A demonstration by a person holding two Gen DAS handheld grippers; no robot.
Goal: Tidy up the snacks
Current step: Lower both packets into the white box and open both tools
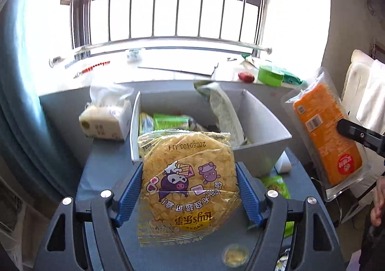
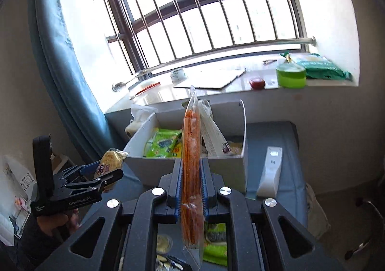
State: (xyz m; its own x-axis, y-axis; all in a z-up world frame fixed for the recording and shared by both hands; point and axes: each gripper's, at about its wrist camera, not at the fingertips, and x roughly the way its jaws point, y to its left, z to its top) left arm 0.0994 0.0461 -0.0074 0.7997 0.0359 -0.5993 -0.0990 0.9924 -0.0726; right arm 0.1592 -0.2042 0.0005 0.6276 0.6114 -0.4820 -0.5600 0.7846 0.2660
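Gripping yellow round-cracker pack (image 1: 187, 184) (left jaws); right jaws clamp orange stick-snack pack (image 2: 191, 162).

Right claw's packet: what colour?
Orange, in a clear wrapper. Shows best in the left wrist view; edge-on in the right wrist view.

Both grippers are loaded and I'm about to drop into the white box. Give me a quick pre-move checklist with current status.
1. Left gripper shut on the yellow Lay's pack: ok.
2. Right gripper shut on the orange snack pack: ok.
3. White box open on top: ok.
4. Free room in the box: cannot tell; green packs and a tilted pale pack already sit inside.
5. Grippers apart from each other: ok.
6. White remote lies outside the box: ok.
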